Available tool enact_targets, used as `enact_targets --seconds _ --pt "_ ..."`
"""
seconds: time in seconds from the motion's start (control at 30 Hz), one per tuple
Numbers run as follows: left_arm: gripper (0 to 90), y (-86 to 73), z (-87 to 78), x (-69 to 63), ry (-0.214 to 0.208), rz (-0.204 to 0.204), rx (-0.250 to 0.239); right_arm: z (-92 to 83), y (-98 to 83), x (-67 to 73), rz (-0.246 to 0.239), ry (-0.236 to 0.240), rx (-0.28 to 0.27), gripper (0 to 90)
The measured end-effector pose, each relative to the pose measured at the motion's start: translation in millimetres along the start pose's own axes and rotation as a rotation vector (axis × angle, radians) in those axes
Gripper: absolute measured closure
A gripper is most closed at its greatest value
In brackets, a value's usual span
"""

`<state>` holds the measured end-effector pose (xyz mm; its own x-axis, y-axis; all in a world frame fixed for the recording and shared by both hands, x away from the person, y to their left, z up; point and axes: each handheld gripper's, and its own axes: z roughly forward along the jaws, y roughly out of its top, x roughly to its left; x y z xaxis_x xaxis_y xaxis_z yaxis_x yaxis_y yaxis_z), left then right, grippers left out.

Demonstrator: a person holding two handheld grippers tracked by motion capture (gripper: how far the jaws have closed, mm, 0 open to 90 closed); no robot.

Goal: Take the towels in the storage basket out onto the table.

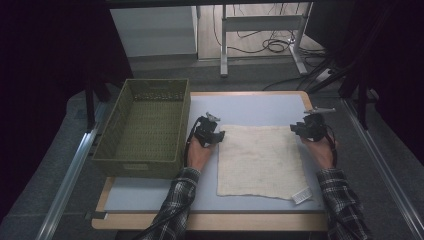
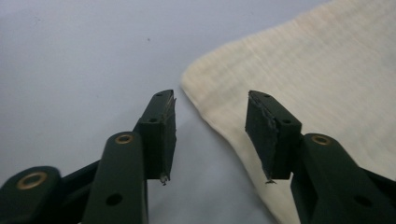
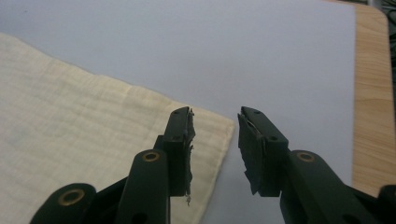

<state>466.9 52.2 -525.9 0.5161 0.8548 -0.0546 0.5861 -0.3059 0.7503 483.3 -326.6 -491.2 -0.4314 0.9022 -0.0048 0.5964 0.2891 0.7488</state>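
We see a cream cloth (image 1: 261,161) lying flat and spread out on the pale blue surface (image 1: 250,107), with a small white label (image 1: 301,195) at its near right corner. The left tongs (image 1: 218,136) sit at the cloth's far left corner; in the left gripper view the jaws stand apart over that corner's edge of the cloth (image 2: 299,70) (one jaw over bare surface, the other over fabric), pressing on nothing. The right tongs (image 1: 296,128) are at the far right corner; in the right gripper view their jaws are also parted, the cloth (image 3: 84,135) corner lying just under them, ungripped. A green woven basket (image 1: 145,127) stands on the left of the surface, just beside the left hand (image 1: 199,154).
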Motion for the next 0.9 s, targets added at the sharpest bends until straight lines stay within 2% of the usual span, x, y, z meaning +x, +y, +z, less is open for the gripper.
enact_targets --seconds 0.07,0.23,0.33,0.4,0.5,0.63,0.7,0.77,0.83,0.9 --pt "57.4 3.2 4.3 5.2 -0.012 -0.025 -0.006 5.0 0.7 -1.4 -0.004 0.008 0.003 65.5" --pt "58.9 10.2 14.6 9.1 -0.012 -0.040 -0.002 13.4 1.9 -6.8 -0.013 0.017 0.003 69.2" --pt "58.7 12.3 20.7 7.2 -0.006 -0.025 -0.002 16.0 3.3 -9.9 -0.016 0.009 -0.002 69.4" --pt "57.0 12.4 24.7 5.5 0.016 -0.012 -0.001 17.4 3.6 -11.8 -0.016 0.014 -0.002 69.3" --pt "53.4 12.8 29.9 5.5 0.041 -0.005 0.005 22.3 2.9 -13.3 -0.030 -0.003 0.001 68.5" --pt "51.6 12.2 32.6 4.6 0.055 0.005 0.003 32.0 0.1 -13.5 -0.041 0.005 0.026 65.3" --pt "53.8 12.6 33.1 5.3 0.033 0.000 0.008 37.1 -2.3 -11.6 -0.049 0.003 0.037 66.4" --pt "61.4 12.8 33.5 7.2 -0.004 -0.015 0.011 36.7 -2.7 -11.0 -0.021 0.014 0.040 72.3" --pt "70.8 13.1 33.8 7.5 -0.037 -0.026 0.012 36.0 -2.8 -9.0 -0.004 0.029 0.048 83.4" --pt "81.6 13.3 34.1 8.7 -0.074 -0.048 0.011 35.6 -2.1 -6.6 0.002 0.029 0.056 85.8"
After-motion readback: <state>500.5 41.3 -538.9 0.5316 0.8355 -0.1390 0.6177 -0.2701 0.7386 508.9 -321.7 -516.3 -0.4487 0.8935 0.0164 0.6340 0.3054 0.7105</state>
